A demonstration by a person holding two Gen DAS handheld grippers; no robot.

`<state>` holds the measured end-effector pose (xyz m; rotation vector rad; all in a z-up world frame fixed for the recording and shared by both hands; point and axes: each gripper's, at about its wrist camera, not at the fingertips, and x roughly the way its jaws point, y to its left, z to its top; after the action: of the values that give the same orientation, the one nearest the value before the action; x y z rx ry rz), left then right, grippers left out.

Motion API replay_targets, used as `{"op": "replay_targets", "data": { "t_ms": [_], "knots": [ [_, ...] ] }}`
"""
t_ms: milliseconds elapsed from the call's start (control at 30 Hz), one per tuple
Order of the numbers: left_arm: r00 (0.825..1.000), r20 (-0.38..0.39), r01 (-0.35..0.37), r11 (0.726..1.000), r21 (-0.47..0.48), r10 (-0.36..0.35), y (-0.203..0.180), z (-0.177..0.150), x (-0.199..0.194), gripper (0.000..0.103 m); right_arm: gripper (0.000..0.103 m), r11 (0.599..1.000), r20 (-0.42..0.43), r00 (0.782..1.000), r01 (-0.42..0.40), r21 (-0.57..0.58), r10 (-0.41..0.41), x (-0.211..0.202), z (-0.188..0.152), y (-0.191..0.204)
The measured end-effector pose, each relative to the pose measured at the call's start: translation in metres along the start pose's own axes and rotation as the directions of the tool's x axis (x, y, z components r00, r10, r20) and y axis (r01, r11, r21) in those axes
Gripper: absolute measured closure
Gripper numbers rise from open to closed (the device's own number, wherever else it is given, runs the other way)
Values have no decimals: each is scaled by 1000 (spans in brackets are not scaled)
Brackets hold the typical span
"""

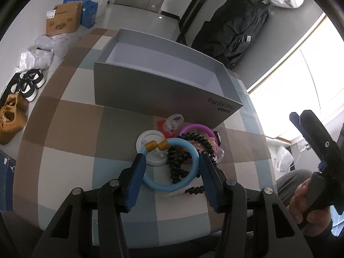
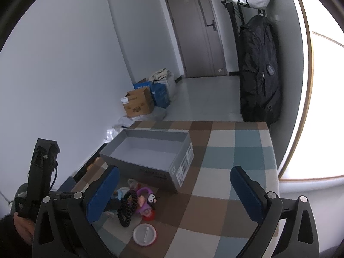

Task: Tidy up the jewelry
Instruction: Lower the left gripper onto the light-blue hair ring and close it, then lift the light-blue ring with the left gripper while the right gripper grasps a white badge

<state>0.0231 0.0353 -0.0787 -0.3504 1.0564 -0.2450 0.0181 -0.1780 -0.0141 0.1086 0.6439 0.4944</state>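
Observation:
A pile of jewelry lies on the checked tablecloth in front of an open grey box. A light blue bangle with gold end caps lies on top, over a black beaded bracelet, a purple ring bangle and a white round case. My left gripper is open, its blue pads on either side of the blue bangle, touching or nearly touching it. My right gripper is open and empty, raised above the table right of the pile. The grey box is empty.
The checked table ends close at the left and far sides. A black backpack hangs by the wall at the right. Cardboard boxes and shoes lie on the floor at the left.

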Motion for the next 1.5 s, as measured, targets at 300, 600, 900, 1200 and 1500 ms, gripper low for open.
{"op": "replay_targets", "data": {
  "t_ms": [300, 600, 900, 1200, 1500],
  "knots": [
    [996, -3, -92, 995, 30, 92, -2, 1, 2, 55, 0, 1000, 0, 1000, -7, -5, 7, 2, 0, 3],
    [993, 10, -119, 991, 67, 119, 0, 6, 6, 55, 0, 1000, 2, 1000, -21, -11, 21, 2, 1, 5],
    [999, -24, 23, 999, -48, -24, 18, 13, 7, 81, 0, 1000, 7, 1000, -23, -5, 23, 0, 1, 4],
    [999, -21, 39, 997, -65, -41, 25, 23, 5, 101, 0, 1000, -8, 1000, -8, -13, 8, 2, 0, 6],
    [995, 43, -87, 990, -113, 92, 44, 28, -31, 41, 0, 999, -33, 999, 6, -43, -8, 8, -6, 13]
  ]
}}
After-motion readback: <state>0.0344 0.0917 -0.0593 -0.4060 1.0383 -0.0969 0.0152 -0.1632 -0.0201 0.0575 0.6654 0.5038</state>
